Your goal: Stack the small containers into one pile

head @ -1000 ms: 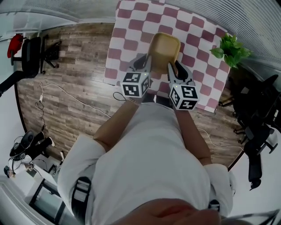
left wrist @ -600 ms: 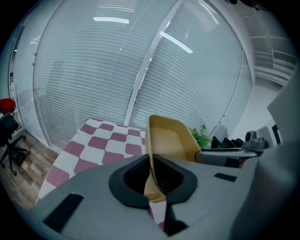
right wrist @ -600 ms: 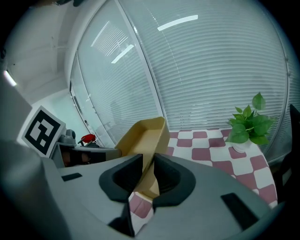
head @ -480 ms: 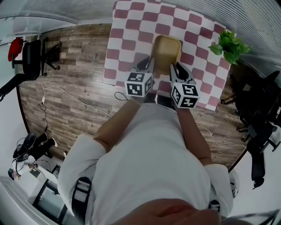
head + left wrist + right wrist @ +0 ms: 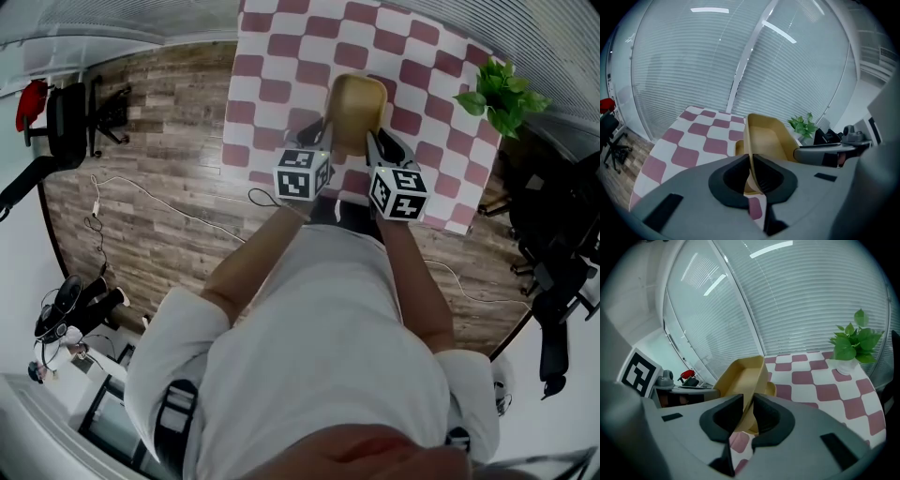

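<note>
A tan yellow container (image 5: 356,106) hangs over the near part of the checkered table (image 5: 281,56), gripped from both sides. My left gripper (image 5: 320,134) is shut on its left wall; that wall (image 5: 749,140) runs between the jaws in the left gripper view. My right gripper (image 5: 378,147) is shut on the right wall, and the container (image 5: 740,376) rises between the jaws in the right gripper view. A second yellow container (image 5: 738,148) peeks out low behind the held one, also visible as a rounded edge (image 5: 771,389). I cannot tell whether the two touch.
A potted plant (image 5: 502,94) stands at the table's right edge. Office chairs stand on the wooden floor at left (image 5: 66,117) and right (image 5: 553,216). A white cable (image 5: 169,211) trails across the floor. Window blinds lie beyond the table.
Both grippers keep their hold on the container. The pair and the container have shifted slightly right and farther over the cloth.
</note>
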